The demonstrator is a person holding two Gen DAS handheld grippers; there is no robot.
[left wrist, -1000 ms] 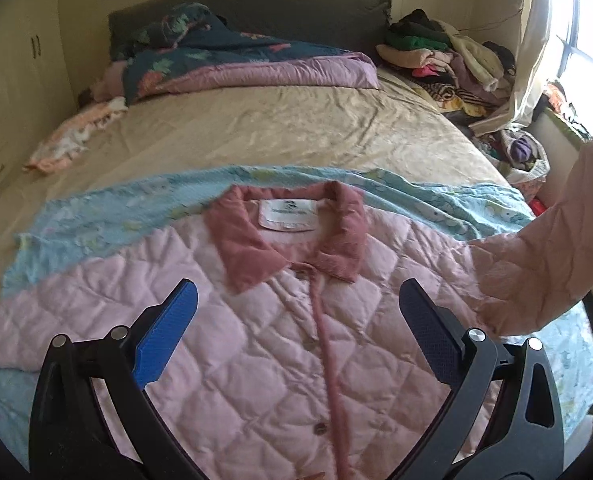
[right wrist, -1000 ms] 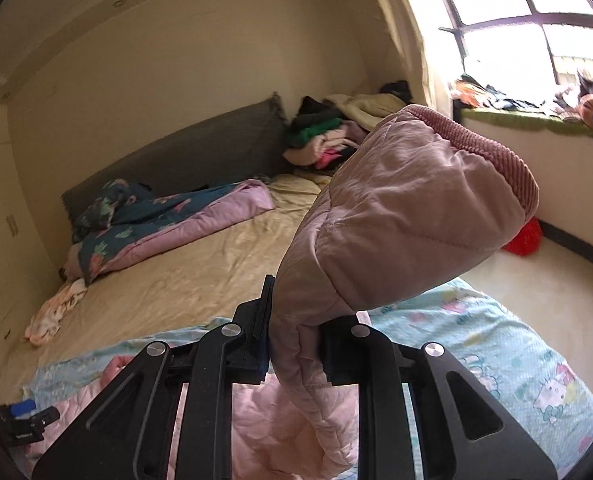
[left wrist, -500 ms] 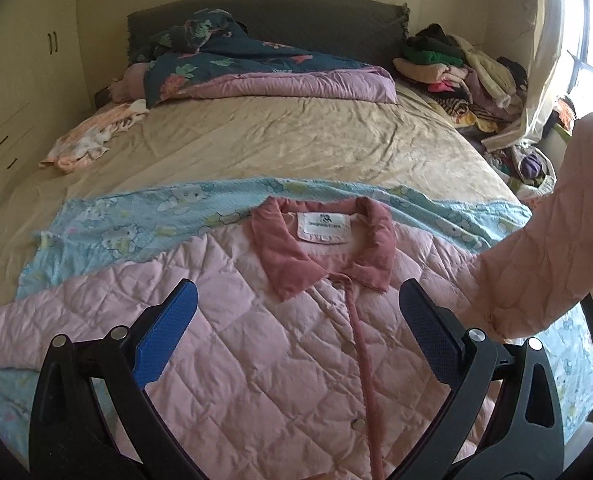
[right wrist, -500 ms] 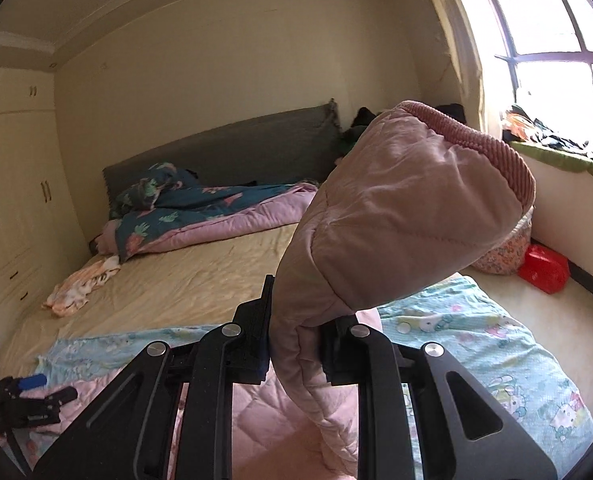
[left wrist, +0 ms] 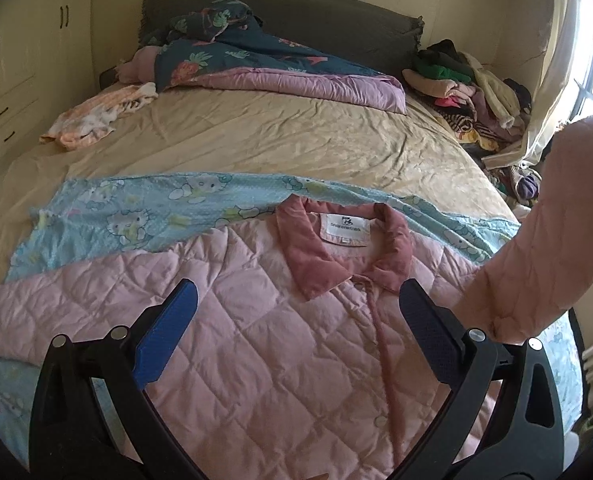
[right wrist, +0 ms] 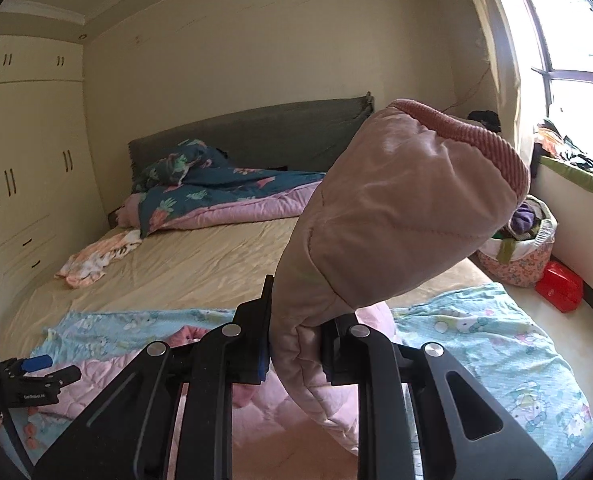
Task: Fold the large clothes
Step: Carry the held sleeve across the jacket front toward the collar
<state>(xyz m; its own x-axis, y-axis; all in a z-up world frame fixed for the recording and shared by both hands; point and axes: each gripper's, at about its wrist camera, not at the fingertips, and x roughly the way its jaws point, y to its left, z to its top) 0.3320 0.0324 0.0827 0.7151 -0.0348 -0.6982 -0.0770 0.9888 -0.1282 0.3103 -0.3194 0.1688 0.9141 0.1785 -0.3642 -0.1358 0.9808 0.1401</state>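
Pink quilted jacket (left wrist: 264, 344) lies flat, front up, on the blue cartoon sheet (left wrist: 136, 216) over my bed (left wrist: 276, 136). Right gripper (right wrist: 296, 344) clamped on its raised sleeve (right wrist: 396, 216). Left gripper (left wrist: 296, 320) spread wide above the chest, holding nothing.

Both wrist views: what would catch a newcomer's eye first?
The pink quilted jacket lies buttoned and face up on a Hello Kitty sheet at the bed's near end. Its sleeve rises, pinched in the right gripper, ribbed cuff topmost. The left gripper hovers open above the jacket.
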